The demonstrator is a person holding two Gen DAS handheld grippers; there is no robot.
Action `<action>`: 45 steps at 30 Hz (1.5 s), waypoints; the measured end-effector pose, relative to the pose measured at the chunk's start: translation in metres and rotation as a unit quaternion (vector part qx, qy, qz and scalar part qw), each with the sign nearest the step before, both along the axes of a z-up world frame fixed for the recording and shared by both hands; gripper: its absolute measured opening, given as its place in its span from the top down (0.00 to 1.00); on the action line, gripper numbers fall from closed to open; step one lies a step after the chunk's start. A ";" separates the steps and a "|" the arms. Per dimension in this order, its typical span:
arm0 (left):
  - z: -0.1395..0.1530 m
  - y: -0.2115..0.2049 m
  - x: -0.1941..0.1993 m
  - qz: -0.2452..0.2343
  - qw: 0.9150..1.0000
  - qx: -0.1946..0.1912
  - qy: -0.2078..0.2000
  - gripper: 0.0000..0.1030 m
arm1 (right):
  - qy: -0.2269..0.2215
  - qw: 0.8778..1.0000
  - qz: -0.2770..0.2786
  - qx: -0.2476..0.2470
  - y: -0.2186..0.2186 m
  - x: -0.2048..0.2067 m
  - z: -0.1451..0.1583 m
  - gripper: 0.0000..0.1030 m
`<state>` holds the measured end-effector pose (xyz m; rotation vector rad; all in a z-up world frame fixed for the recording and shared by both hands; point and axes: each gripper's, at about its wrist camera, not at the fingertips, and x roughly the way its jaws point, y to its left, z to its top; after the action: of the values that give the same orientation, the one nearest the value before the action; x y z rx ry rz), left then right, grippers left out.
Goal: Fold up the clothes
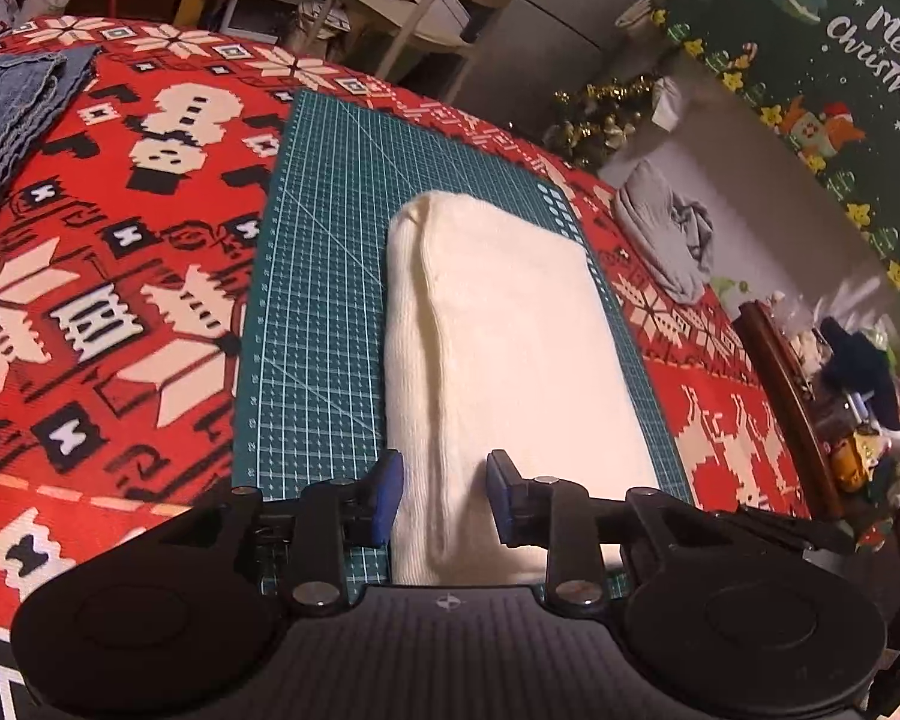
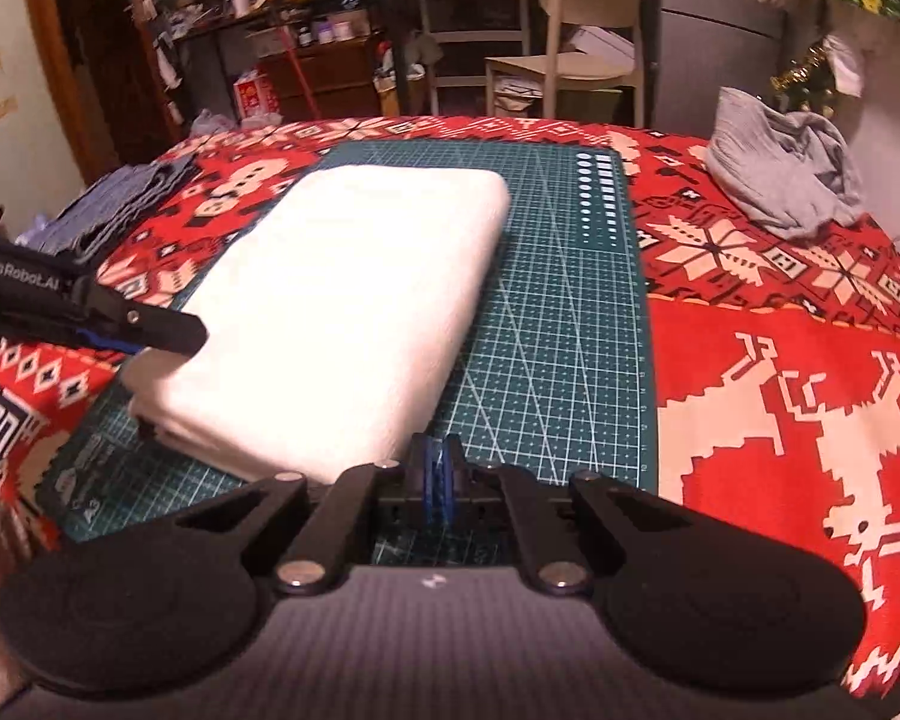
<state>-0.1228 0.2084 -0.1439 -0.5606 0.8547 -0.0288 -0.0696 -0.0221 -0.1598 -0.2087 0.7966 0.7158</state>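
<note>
White garment lies folded in a neat rectangle on the green cutting mat, on the desk. Left hand-held gripper stands parted over its near edge, gripping nothing. Right hand-held gripper is pressed together, empty, just beside the stack. Any further handling should catch all layers squarely. Grey garment lies crumpled, well apart

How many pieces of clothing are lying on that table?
3: a folded white one on the green mat, a crumpled grey one at the far right, and folded denim at the far left. That denim may be a stack.
</note>
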 end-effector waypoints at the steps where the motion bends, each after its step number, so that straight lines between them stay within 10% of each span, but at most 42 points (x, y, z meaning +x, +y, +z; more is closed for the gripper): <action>1: 0.000 -0.001 -0.001 -0.001 1.000 0.002 0.002 0.72 | 0.003 1.000 0.005 0.001 0.000 -0.001 0.000 0.97; 14: 0.009 0.001 -0.013 0.004 1.000 0.000 0.021 0.75 | 0.011 1.000 0.012 0.025 -0.026 -0.016 0.017 0.95; 23: 0.028 0.022 0.027 0.019 1.000 0.009 -0.014 0.77 | -0.084 0.996 0.004 0.013 0.007 0.056 0.025 0.94; 31: 0.019 0.024 0.068 0.005 1.000 -0.002 0.002 0.77 | -0.076 0.997 0.024 -0.002 0.049 0.121 0.007 0.93; 45: 0.011 0.021 0.060 -0.002 1.000 -0.027 -0.001 0.77 | -0.073 0.994 0.073 -0.043 0.039 0.055 -0.005 0.94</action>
<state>-0.0632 0.2292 -0.1324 -0.6092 0.8544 -0.0558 -0.0143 0.0172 -0.1647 -0.3954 0.6763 0.7951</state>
